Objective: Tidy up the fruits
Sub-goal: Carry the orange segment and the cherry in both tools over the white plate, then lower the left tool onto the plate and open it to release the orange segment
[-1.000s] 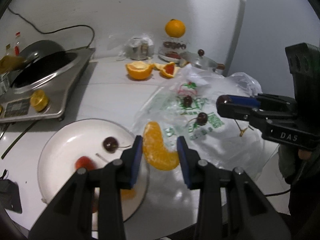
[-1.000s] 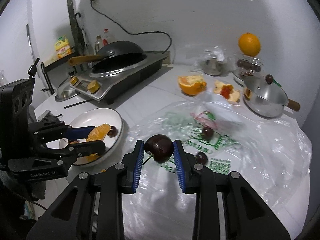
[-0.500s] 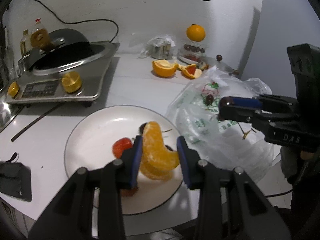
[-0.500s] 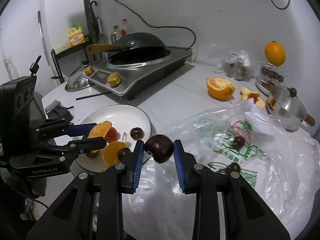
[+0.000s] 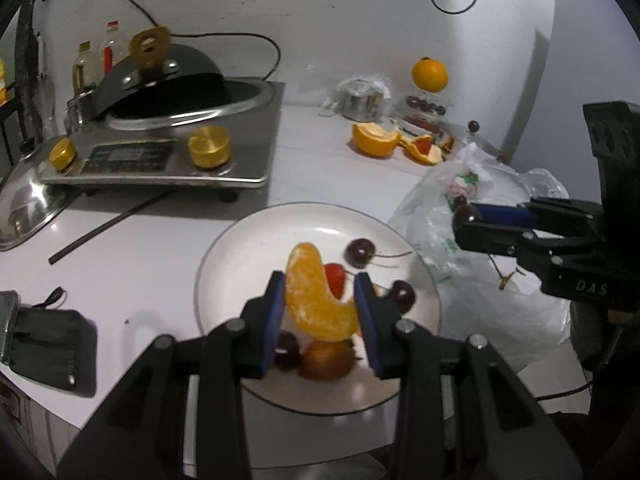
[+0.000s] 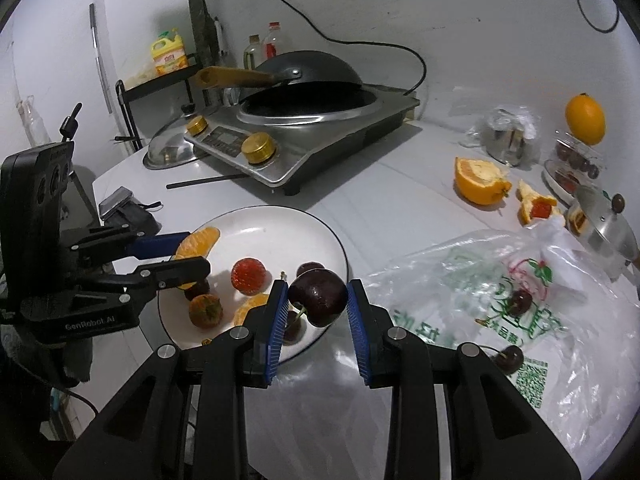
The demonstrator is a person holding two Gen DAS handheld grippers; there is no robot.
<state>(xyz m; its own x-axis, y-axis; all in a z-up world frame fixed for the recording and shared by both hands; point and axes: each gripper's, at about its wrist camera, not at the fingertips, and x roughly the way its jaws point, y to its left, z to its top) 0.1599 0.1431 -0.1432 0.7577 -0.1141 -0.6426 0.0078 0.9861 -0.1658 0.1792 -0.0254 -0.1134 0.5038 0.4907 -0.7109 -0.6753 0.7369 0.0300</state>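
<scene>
- Left gripper (image 5: pixel 320 308) hangs over the white plate (image 5: pixel 248 240), jaws pinching an orange segment (image 5: pixel 316 300), not yet let go.
- Right gripper (image 6: pixel 318 308) sits at the plate's near edge, jaws clamped on a dark cherry (image 6: pixel 319 296).
- Already plated: several cherries, a red fruit (image 6: pixel 248 276), another orange piece (image 6: pixel 250 306).
- Left to do, I'd say: drop both, then fetch two loose cherries (image 6: pixel 520 300) from the plastic bag (image 6: pixel 560 344) on the counter (image 6: pixel 380 200).
</scene>
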